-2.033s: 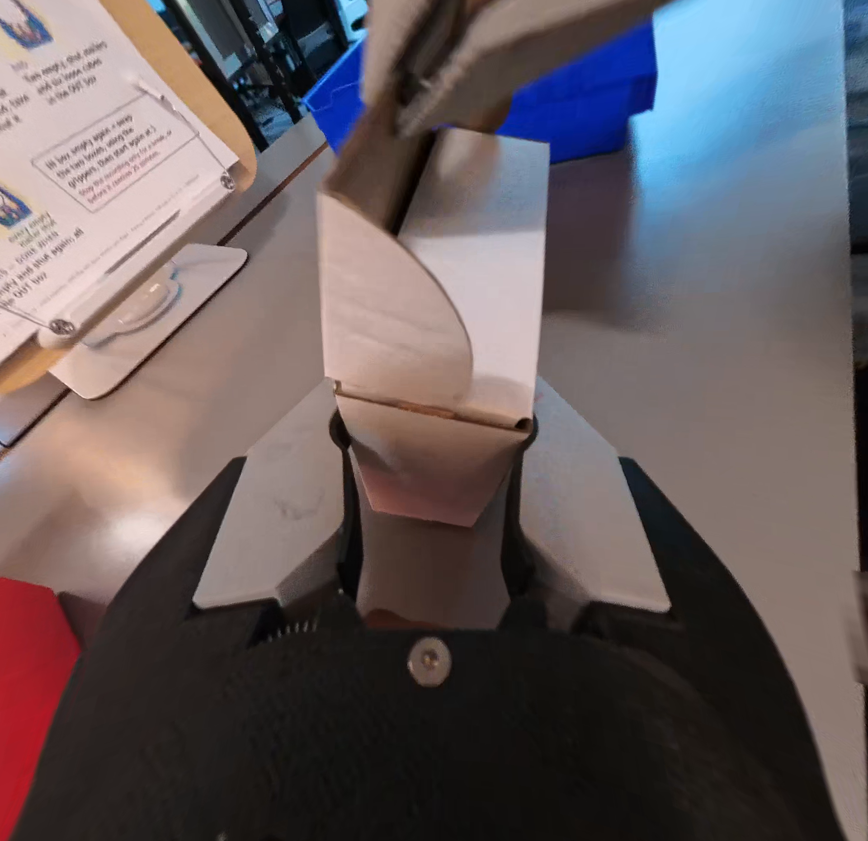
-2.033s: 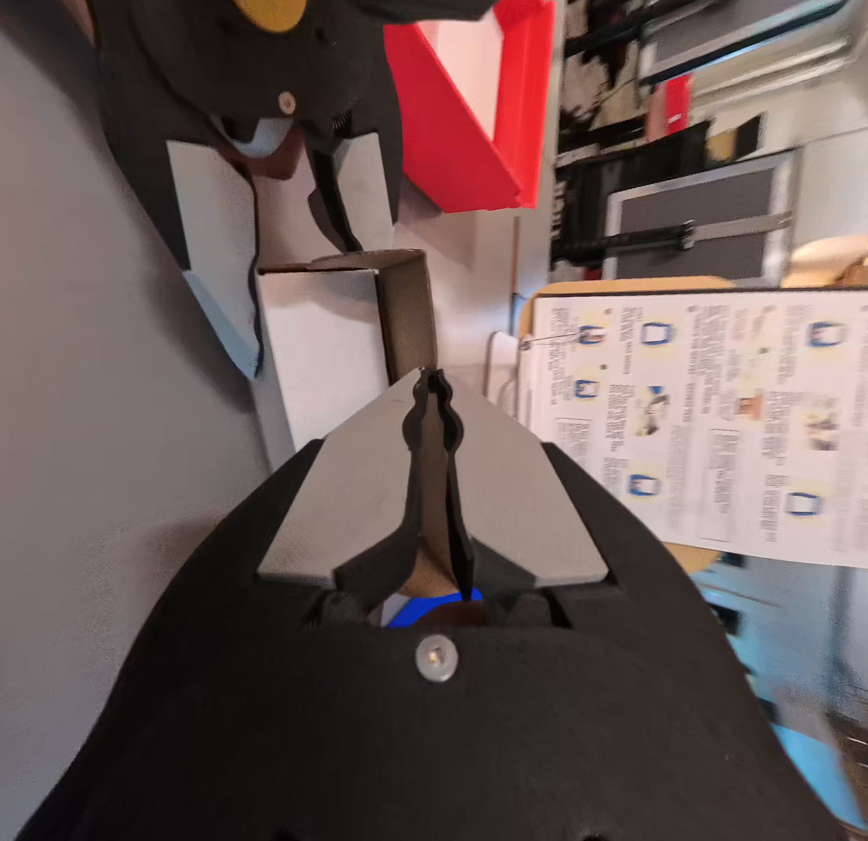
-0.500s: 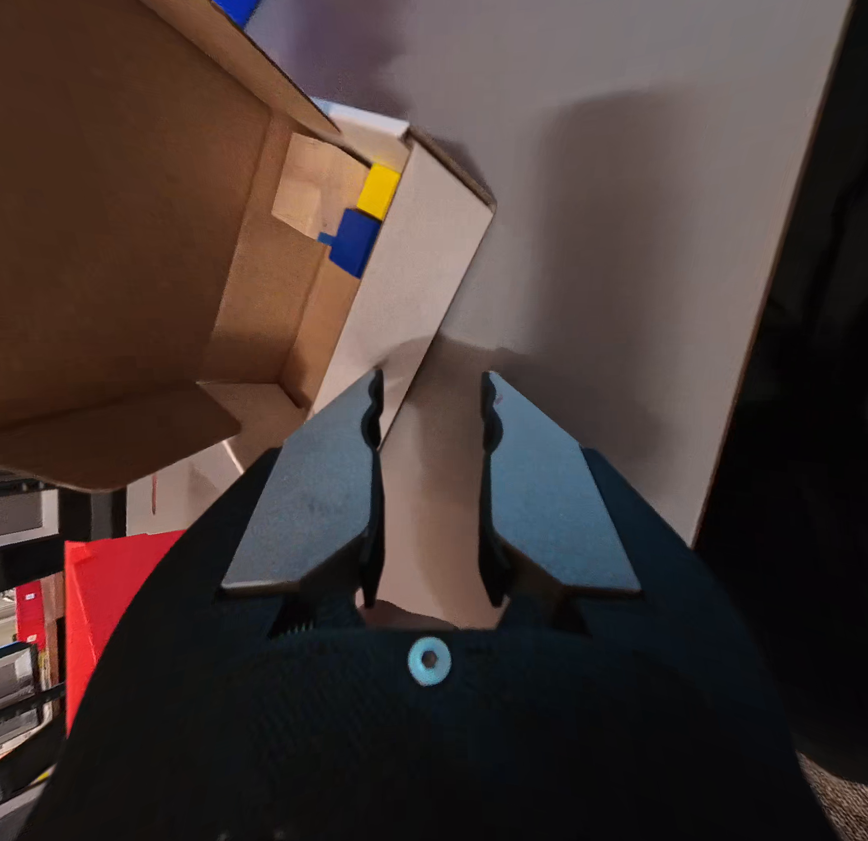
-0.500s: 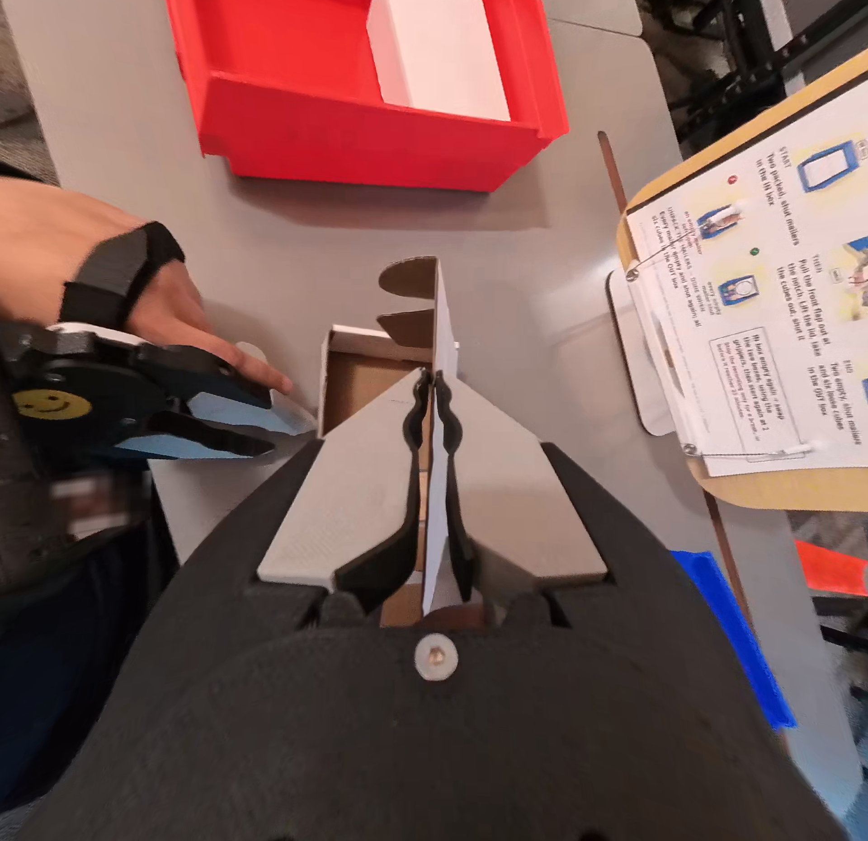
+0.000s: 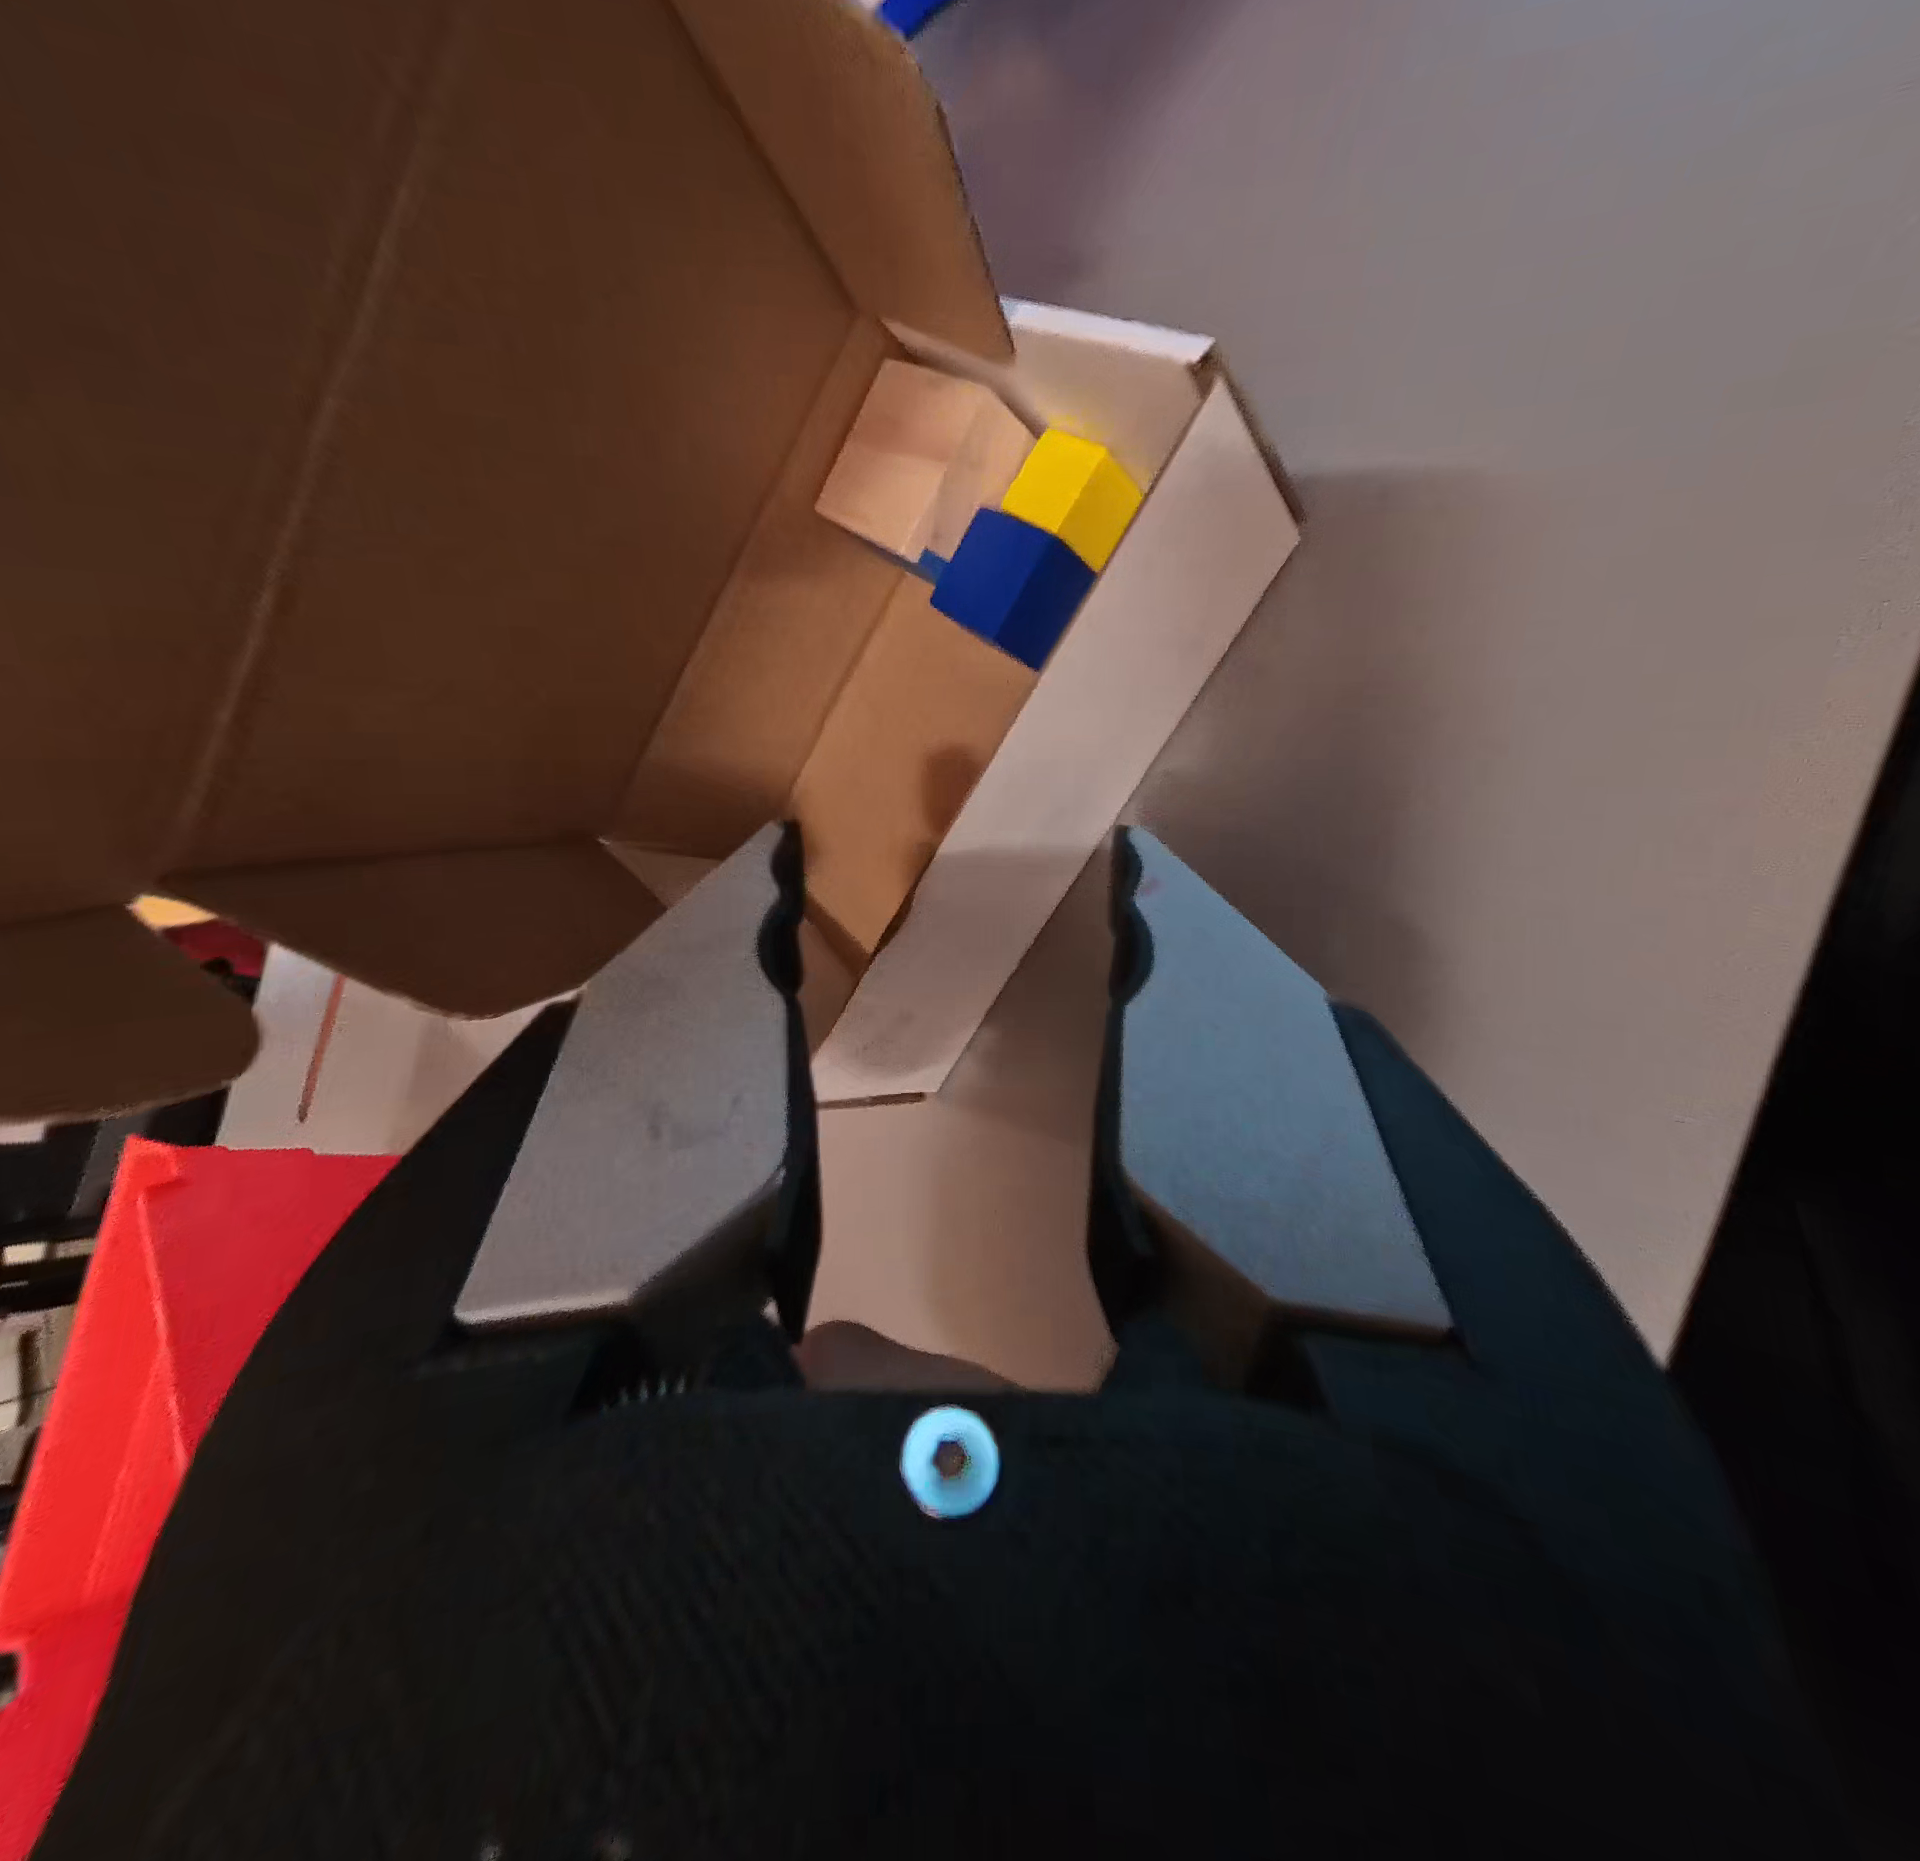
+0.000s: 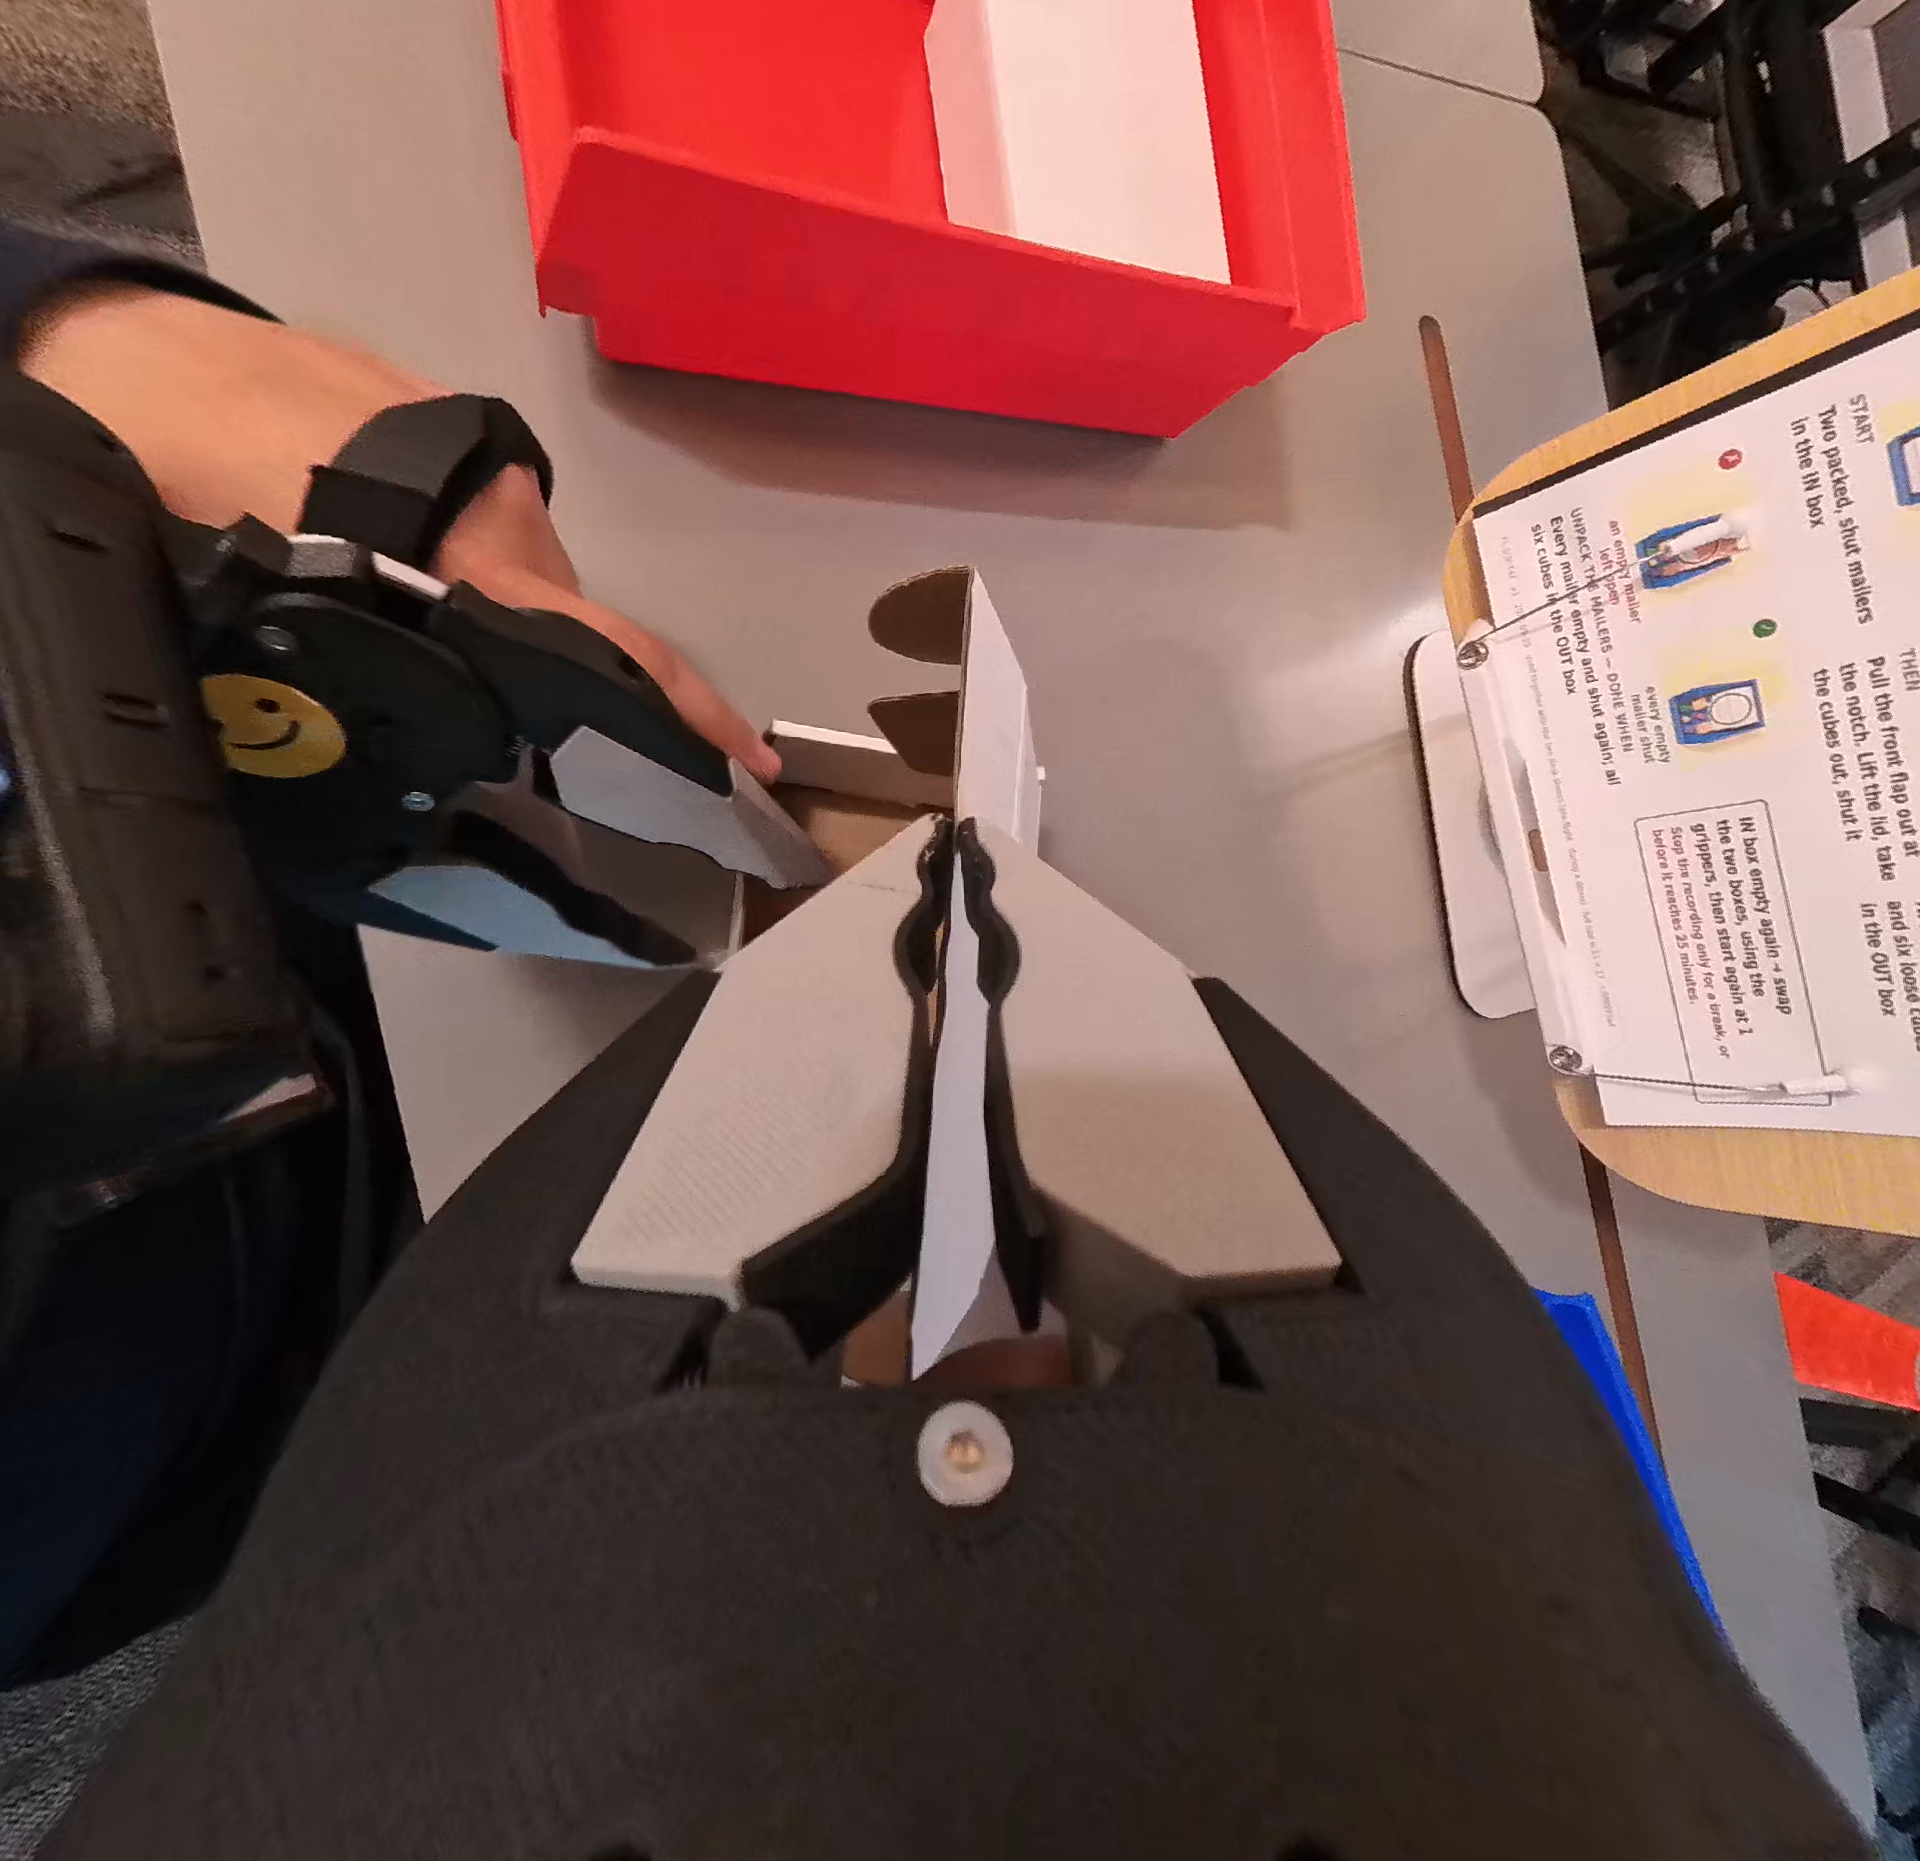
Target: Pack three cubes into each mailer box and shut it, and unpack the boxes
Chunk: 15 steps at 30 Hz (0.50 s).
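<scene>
Ahead of our left tongs (image 5: 951, 938) sits the open box (image 5: 1091, 731) on the table (image 5: 1558, 461), its lid (image 6: 992, 710) raised to their left. Two cubes (image 5: 1039, 554) lie at the far end inside, perhaps a third behind. Beyond our right tongs (image 6: 951, 840), a bin (image 6: 883, 284) holds another box (image 6: 1081, 118); a clipboard (image 6: 1704, 772) stands right.

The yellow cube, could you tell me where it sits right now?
In the left wrist view, the yellow cube lies inside the open mailer box, at its far end, touching the blue cube and against the box's right wall.
</scene>
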Motion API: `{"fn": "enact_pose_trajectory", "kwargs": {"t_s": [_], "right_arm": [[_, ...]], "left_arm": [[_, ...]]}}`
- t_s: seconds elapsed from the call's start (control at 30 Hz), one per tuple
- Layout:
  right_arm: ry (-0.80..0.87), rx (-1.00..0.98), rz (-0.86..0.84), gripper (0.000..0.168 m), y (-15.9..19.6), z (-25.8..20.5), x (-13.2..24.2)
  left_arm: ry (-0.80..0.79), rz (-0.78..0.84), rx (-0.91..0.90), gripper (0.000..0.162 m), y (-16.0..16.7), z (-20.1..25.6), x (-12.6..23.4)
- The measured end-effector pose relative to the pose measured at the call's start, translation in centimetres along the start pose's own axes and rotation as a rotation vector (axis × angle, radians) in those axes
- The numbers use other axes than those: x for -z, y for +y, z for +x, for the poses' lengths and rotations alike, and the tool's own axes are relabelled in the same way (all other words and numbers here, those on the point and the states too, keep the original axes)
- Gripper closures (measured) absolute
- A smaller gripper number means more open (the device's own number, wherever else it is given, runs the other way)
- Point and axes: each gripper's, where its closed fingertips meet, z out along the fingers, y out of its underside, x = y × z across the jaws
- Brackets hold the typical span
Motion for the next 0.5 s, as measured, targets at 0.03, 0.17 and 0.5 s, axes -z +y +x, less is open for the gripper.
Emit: {"fn": "enact_pose_trajectory", "kwargs": {"t_s": [0.03, 0.17, 0.5], "right_arm": [[-0.002, 0.001, -0.001, 0.168, 0.0, 0.0, 0.0], [-0.010, 0.004, -0.001, 0.168, -0.1, 0.4, 0.1], [0.447, 0.188, -0.087, 0.168, 1.7, 12.0, -2.8]], "left_arm": [[0.005, -0.011, 0.003, 0.110, 0.3, 0.1, -0.3], [0.018, -0.055, -0.021, 0.133, 1.4, 0.4, -1.2], [0.096, -0.037, 0.037, 0.147, 0.8, 1.1, -0.7]]}}
